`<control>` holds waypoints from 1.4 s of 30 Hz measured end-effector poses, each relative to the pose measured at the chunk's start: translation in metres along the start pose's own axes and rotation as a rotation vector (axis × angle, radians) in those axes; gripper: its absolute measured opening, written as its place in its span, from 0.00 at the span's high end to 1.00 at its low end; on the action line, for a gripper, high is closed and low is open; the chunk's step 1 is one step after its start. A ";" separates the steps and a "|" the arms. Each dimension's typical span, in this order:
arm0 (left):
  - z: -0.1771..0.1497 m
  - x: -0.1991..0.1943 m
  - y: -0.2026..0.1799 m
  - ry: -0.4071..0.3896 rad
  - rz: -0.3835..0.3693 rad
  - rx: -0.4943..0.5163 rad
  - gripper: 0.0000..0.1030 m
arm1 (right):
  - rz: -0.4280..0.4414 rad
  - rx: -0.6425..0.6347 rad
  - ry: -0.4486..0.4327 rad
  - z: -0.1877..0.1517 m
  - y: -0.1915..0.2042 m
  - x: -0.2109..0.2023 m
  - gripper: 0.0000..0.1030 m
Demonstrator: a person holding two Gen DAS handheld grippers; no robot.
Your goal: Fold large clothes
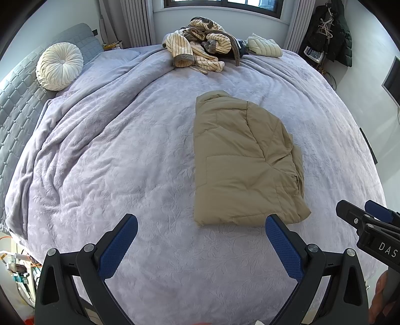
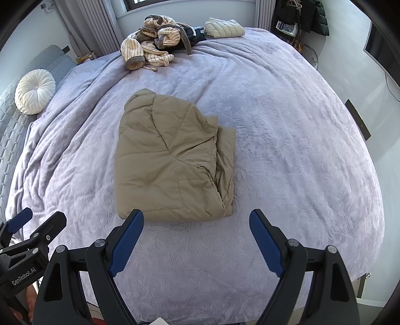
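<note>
Tan quilted fabric: the folded jacket lies on the lavender bedspread, just beyond both sets of fingertips. From my seat I note that its underside layers are hidden; only a stepped edge of lower folds shows along its right side (seams there are hard to read). Its long axis runs away from me toward the window, with what may be the collar at the far end.

My left gripper stands wide open, holding nothing, its right finger overlapping the jacket's near corner in view. My right gripper is equally wide, empty, framing the near hem.

At the bed's far edge sit a heap of striped clothes and a pale folded garment. A round white cushion leans on the grey headboard. Dark coats hang in the corner.
</note>
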State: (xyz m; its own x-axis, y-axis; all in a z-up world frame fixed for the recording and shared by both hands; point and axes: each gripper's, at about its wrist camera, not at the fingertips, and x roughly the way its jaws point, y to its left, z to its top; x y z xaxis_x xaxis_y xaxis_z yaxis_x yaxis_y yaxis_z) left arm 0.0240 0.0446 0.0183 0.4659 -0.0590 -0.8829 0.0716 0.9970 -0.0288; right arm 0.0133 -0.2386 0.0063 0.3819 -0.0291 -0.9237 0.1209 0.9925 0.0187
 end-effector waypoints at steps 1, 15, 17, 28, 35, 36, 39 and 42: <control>0.000 0.000 0.000 0.000 0.001 0.001 0.01 | 0.001 -0.001 0.001 0.000 0.000 0.000 0.14; 0.000 0.001 -0.001 0.001 0.006 0.001 0.01 | 0.000 -0.002 0.003 -0.001 0.001 0.000 0.14; -0.001 0.002 0.000 0.002 0.007 0.002 0.01 | -0.001 -0.002 0.002 0.000 0.001 0.000 0.14; 0.000 0.003 0.001 0.005 0.004 0.002 0.01 | -0.004 -0.004 0.003 0.001 0.001 0.000 0.14; 0.001 0.004 0.001 0.006 -0.001 0.006 0.01 | -0.013 -0.011 -0.002 0.003 -0.001 0.002 0.14; 0.001 0.005 0.002 0.006 -0.003 0.007 0.01 | -0.013 -0.012 -0.002 0.003 -0.002 0.002 0.14; 0.001 0.006 0.005 0.008 -0.013 0.010 0.01 | -0.013 -0.013 -0.002 0.005 -0.001 0.003 0.14; 0.002 0.008 0.007 0.011 -0.020 0.009 0.01 | -0.015 -0.015 -0.003 0.006 -0.002 0.003 0.14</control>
State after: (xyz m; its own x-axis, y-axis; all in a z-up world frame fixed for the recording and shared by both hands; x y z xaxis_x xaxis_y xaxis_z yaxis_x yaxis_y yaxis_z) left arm 0.0305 0.0510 0.0120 0.4545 -0.0781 -0.8873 0.0884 0.9952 -0.0423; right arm 0.0196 -0.2410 0.0060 0.3832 -0.0443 -0.9226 0.1125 0.9937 -0.0011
